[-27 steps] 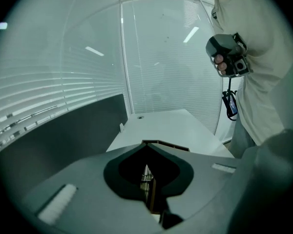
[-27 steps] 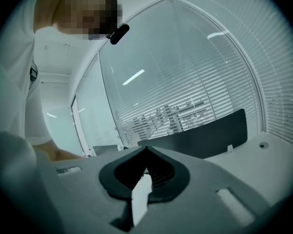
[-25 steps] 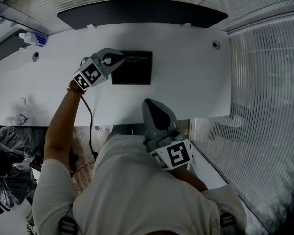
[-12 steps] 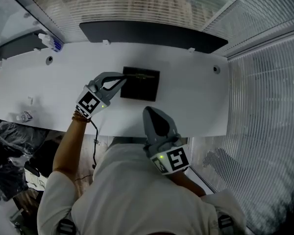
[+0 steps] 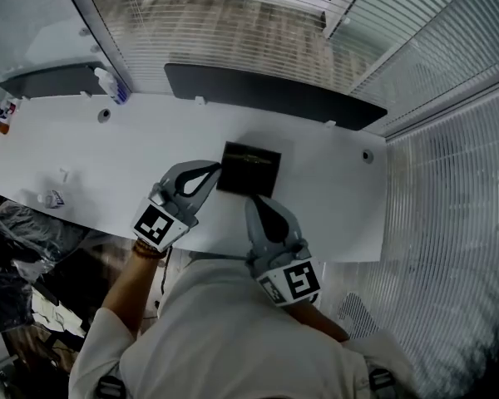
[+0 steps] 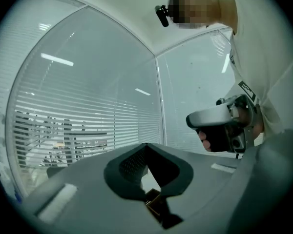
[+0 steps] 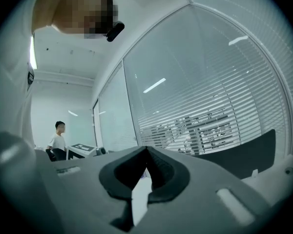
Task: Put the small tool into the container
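Observation:
In the head view a black square container (image 5: 249,170) sits on the white table (image 5: 108,169); a thin gold-coloured thing lies inside it by its far edge. My left gripper (image 5: 218,167) is shut, with its tips at the container's left edge and above the table. In the left gripper view the jaws (image 6: 146,146) meet, and a dark, brown-edged thing (image 6: 154,203) shows through the gap below them; I cannot tell whether it is held. My right gripper (image 5: 251,199) is shut and empty just near of the container; its own view (image 7: 146,149) faces glass walls.
A dark panel (image 5: 270,96) runs along the table's far edge. A spray bottle (image 5: 110,83) and small bottles (image 5: 0,110) stand at the far left, and a crumpled wrapper (image 5: 51,198) lies at the near left. Black bags (image 5: 21,231) lie on the floor. A person (image 7: 56,140) stands beyond.
The head view has swung, and the table and container now sit lower in the picture. Both grippers have drawn back toward the person's body; the left one has also risen and turned, its tips staying by the container's left edge.

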{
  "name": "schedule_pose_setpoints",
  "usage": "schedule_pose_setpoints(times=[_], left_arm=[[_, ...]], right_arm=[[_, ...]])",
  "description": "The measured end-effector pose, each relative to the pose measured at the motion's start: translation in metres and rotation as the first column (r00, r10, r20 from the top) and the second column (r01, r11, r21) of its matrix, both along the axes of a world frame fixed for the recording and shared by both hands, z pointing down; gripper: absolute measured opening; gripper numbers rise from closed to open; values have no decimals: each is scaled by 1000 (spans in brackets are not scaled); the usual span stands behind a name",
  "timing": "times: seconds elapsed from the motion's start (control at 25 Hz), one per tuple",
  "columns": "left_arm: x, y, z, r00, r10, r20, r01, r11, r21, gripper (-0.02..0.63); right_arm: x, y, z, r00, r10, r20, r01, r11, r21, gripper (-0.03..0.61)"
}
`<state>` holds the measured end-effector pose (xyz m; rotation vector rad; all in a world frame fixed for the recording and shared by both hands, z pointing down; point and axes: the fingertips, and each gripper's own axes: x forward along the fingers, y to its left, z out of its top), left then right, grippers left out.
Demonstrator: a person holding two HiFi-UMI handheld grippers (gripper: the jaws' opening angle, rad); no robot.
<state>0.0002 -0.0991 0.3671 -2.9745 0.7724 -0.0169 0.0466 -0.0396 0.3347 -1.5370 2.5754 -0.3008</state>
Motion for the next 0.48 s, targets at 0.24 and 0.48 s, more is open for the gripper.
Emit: schedule_pose_setpoints(times=[0.24, 0.48], left_arm=[[-13, 17, -38, 995, -66, -69, 67, 998, 8, 3], [-24, 38, -72, 980, -175, -99, 182, 981, 68, 3]], right_arm=[[-14, 5, -17, 999, -36, -18, 36, 998, 49, -2], [-24, 6, -24, 998, -57, -35, 60, 996, 69, -2]])
